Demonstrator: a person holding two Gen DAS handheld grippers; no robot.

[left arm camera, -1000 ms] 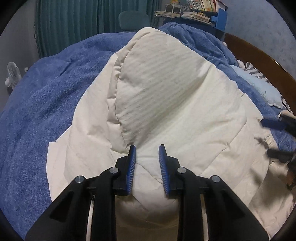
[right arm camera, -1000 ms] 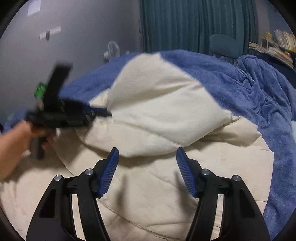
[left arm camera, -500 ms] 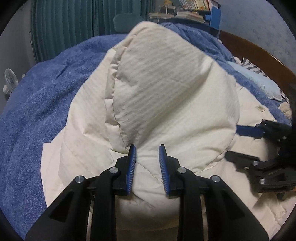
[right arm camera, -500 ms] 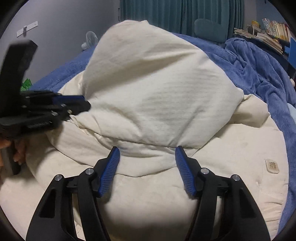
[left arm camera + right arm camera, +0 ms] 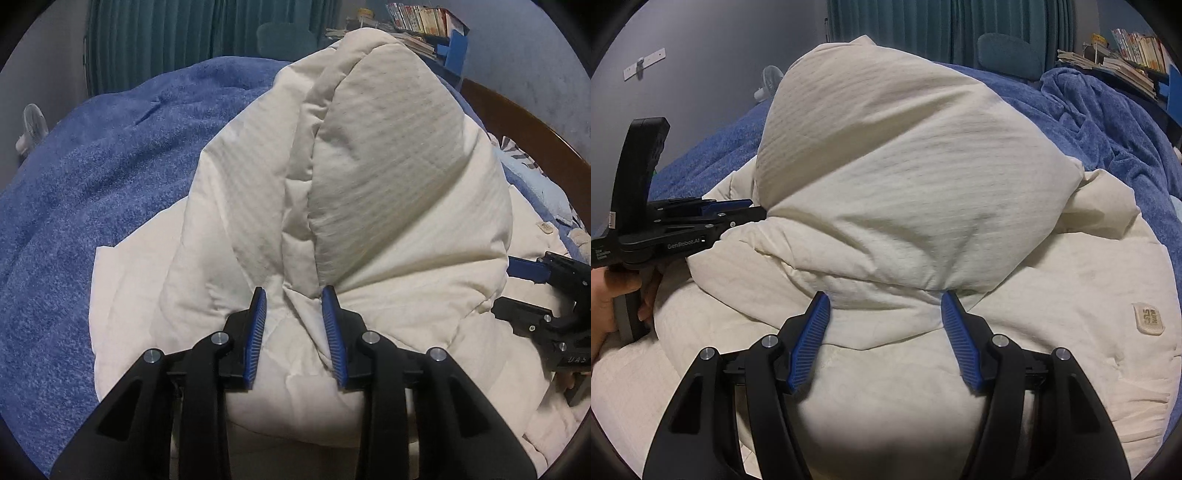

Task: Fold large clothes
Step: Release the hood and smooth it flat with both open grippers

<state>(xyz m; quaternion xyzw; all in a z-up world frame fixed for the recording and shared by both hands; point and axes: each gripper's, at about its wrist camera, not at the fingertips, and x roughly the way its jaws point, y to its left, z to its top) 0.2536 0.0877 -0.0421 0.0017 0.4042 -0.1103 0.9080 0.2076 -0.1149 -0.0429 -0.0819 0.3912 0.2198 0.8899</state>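
A large cream padded jacket [image 5: 388, 192] lies on a blue blanket [image 5: 92, 177], with part of it lifted into a tall fold. My left gripper [image 5: 293, 291] has its jaws narrowly set around a bunched ridge of the jacket and holds it raised. It also shows at the left of the right wrist view [image 5: 753, 214], touching the fold. My right gripper [image 5: 884, 297] is open, its fingers straddling the lower edge of the lifted cream fold [image 5: 905, 177]. It shows at the right edge of the left wrist view [image 5: 517, 284]. A small label patch [image 5: 1148, 319] sits on the jacket.
Teal curtains [image 5: 949, 29] and a chair [image 5: 1010, 55] stand behind the bed. A shelf of books [image 5: 1126, 48] is at the back right. A wooden headboard [image 5: 524, 122] curves on the right. A small fan [image 5: 33, 125] stands at the left.
The lifted jacket fold has risen and come closer in both views. My left gripper's jaws stand slightly wider apart. The right gripper has moved in under the fold.
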